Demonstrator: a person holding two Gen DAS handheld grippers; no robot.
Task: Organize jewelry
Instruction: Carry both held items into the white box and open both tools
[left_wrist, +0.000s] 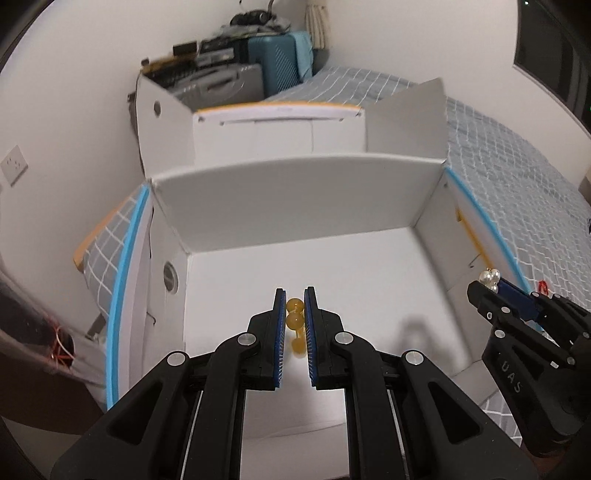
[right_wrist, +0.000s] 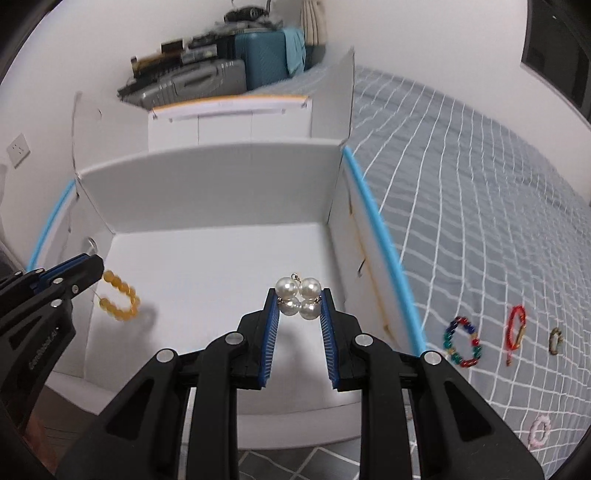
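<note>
My left gripper (left_wrist: 294, 295) is shut on a yellow bead bracelet (left_wrist: 295, 317) and holds it above the floor of a white open box (left_wrist: 295, 199). In the right wrist view the left gripper (right_wrist: 98, 264) shows at the left with the yellow bracelet (right_wrist: 120, 299) hanging from it. My right gripper (right_wrist: 298, 297) is shut on a white pearl piece (right_wrist: 298, 297), also over the box (right_wrist: 207, 184). In the left wrist view the right gripper (left_wrist: 487, 286) holds the pearls (left_wrist: 489, 277) near the box's right wall.
On the grey checked bedspread (right_wrist: 480, 184) right of the box lie a multicoloured bead bracelet (right_wrist: 463, 341), a red bracelet (right_wrist: 515, 328), a small brown ring (right_wrist: 555, 340) and a pink bracelet (right_wrist: 538, 430). A second white box (right_wrist: 229, 122) and suitcases (right_wrist: 258, 55) stand behind.
</note>
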